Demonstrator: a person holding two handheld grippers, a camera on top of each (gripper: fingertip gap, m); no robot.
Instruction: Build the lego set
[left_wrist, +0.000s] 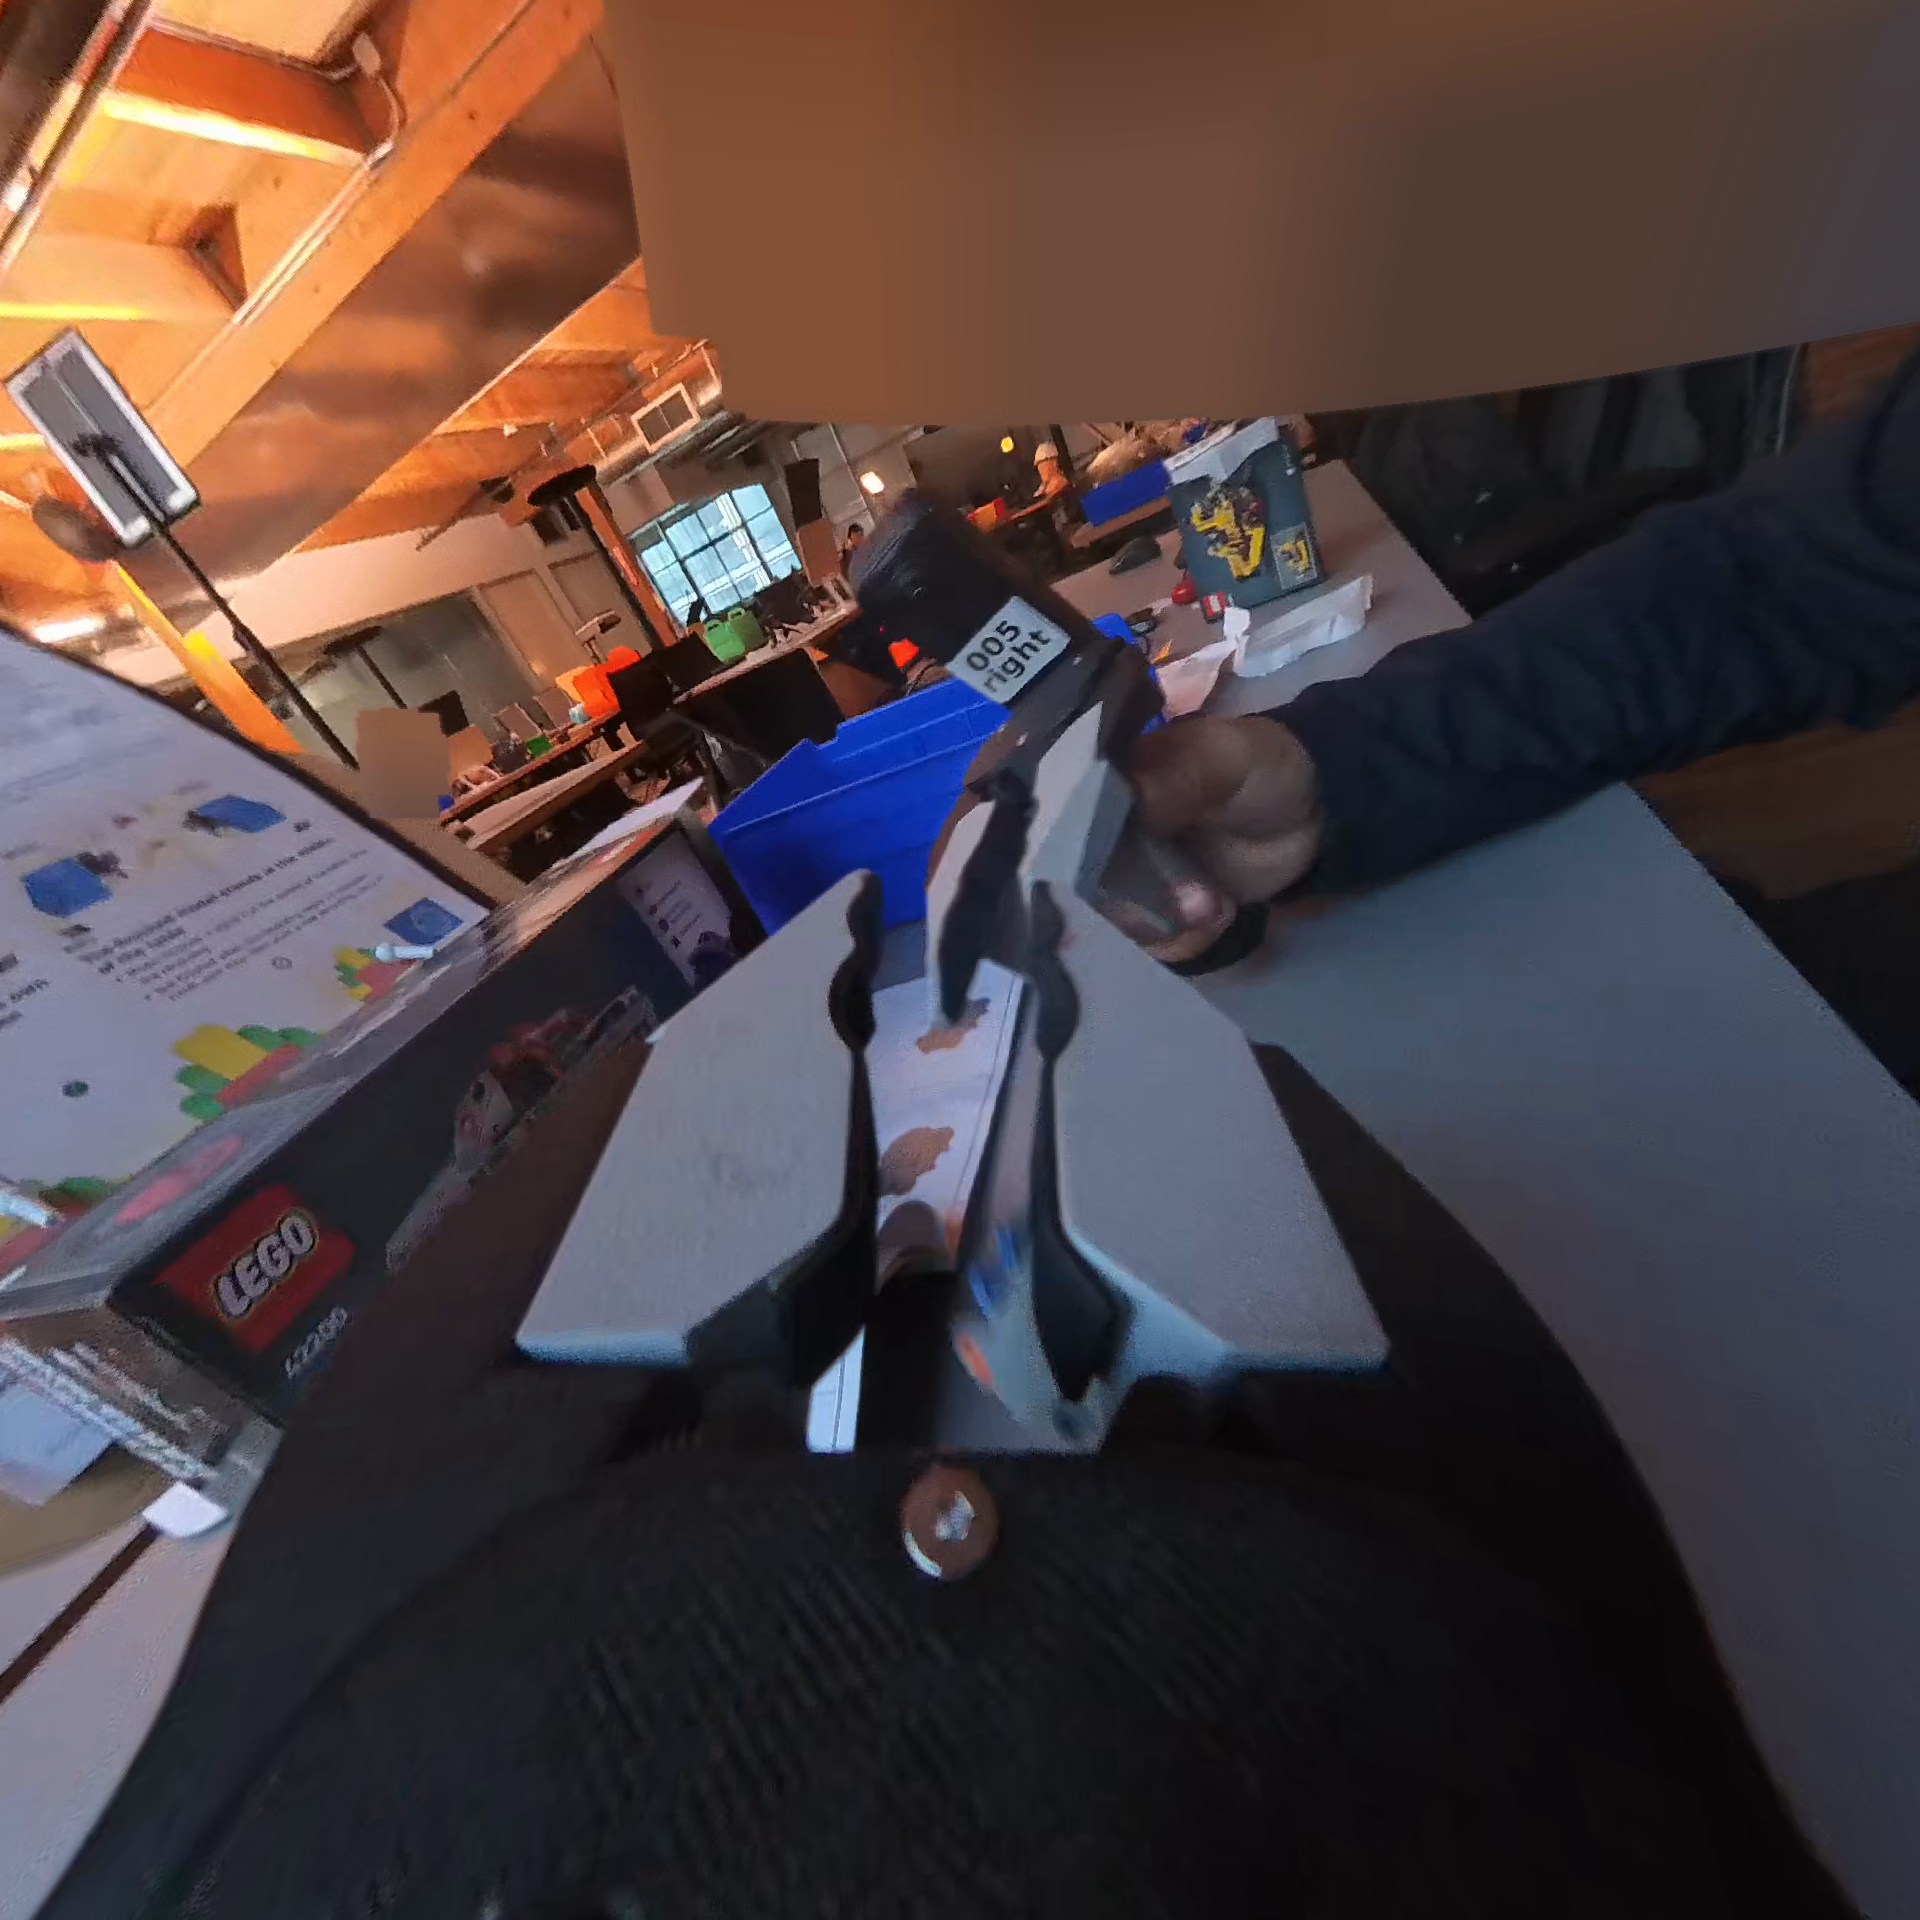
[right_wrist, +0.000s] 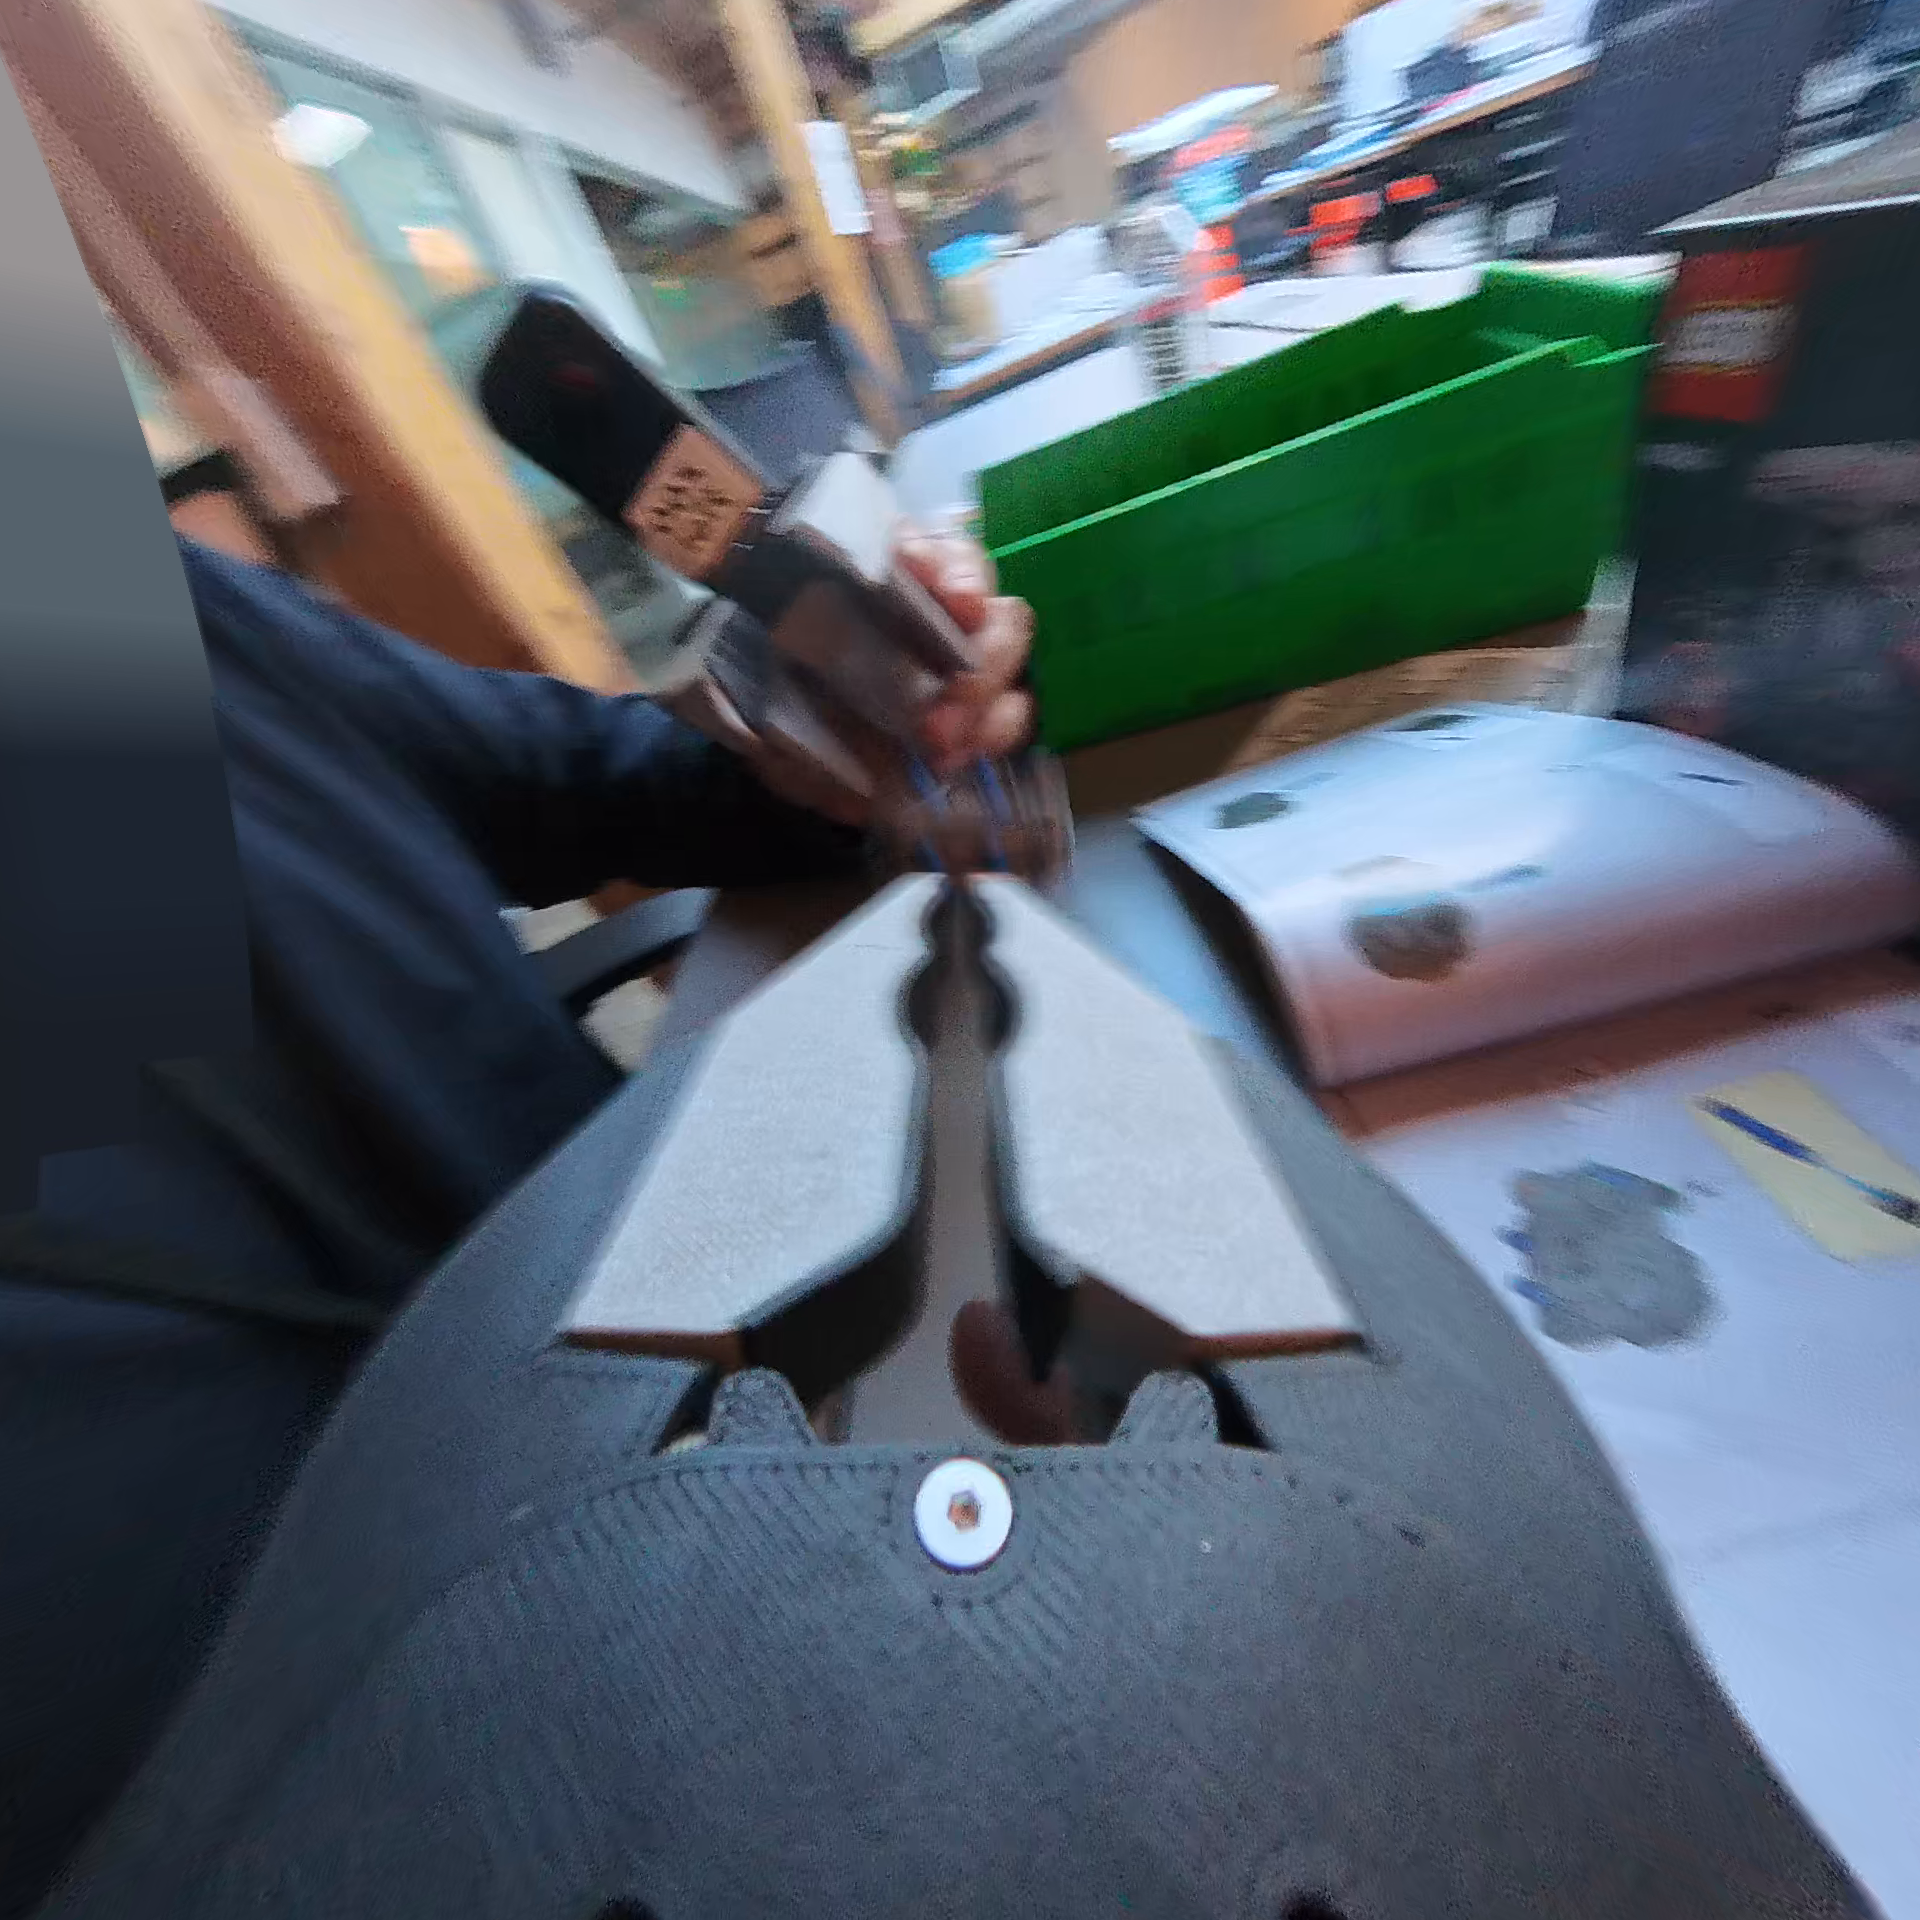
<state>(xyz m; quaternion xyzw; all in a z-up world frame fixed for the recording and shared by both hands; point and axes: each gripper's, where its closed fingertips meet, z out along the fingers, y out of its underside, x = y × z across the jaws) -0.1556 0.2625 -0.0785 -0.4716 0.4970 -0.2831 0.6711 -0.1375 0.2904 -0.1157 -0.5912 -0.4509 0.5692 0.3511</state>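
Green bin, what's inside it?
The green bin shows only its walls and an inner ledge. Its near wall hides the bottom, and the picture is blurred, so any contents cannot be seen.

A pale grey table (left_wrist: 1507, 1091) carries an open instruction booklet (right_wrist: 1538, 862). Behind the booklet stands a green bin (right_wrist: 1299, 520). A loose printed sheet (right_wrist: 1714, 1299) lies just in front of the booklet.

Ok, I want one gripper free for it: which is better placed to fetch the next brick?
Right, probably. The right gripper has its fingers shut on nothing visible, while the left gripper already pinches a blurred blue lego piece.
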